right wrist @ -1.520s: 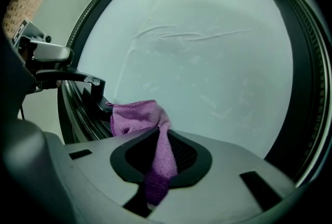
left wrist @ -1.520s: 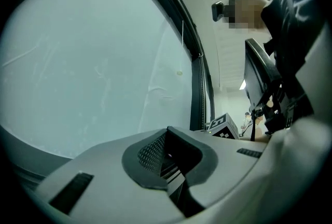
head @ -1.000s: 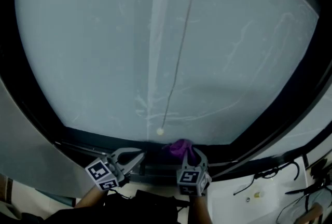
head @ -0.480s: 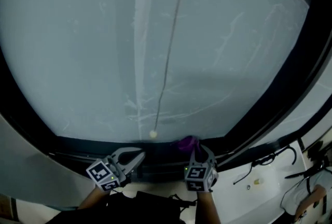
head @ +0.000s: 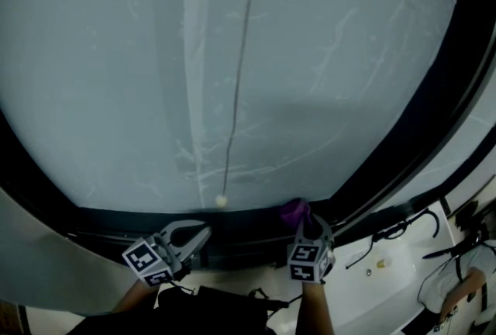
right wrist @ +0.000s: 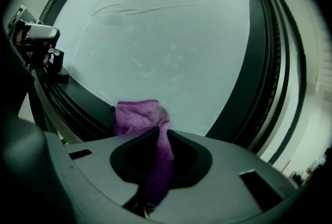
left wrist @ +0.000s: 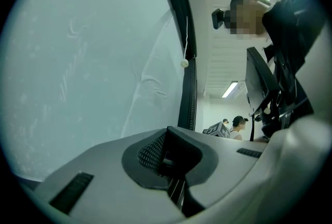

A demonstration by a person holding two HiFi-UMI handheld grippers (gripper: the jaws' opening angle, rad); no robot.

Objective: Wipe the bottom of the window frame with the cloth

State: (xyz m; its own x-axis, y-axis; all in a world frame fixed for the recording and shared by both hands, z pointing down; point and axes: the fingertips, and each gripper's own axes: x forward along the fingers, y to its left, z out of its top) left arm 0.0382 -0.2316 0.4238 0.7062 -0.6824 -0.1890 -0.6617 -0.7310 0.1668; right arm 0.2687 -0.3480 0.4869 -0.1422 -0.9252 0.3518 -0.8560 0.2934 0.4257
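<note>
A purple cloth (head: 294, 211) presses on the black bottom rail of the window frame (head: 116, 221), just under the frosted pane (head: 232, 54). My right gripper (head: 307, 226) is shut on the cloth; in the right gripper view the cloth (right wrist: 137, 116) bunches ahead of that gripper (right wrist: 158, 137) and trails back between the jaws, against the bottom rail (right wrist: 78, 98). To the left, my left gripper (head: 194, 234) hovers by the rail with nothing in it. In its own view the left gripper (left wrist: 168, 148) has its jaws together.
A blind cord ending in a white bead (head: 222, 201) hangs just above the rail between the grippers. The black side frame (head: 418, 124) rises diagonally at right. A white ledge with dark cables (head: 387, 236) lies lower right. People (left wrist: 238, 123) stand far behind.
My right gripper has slid the purple cloth to the right along the bottom rail, away from the cord's bead. The left gripper has barely moved.
</note>
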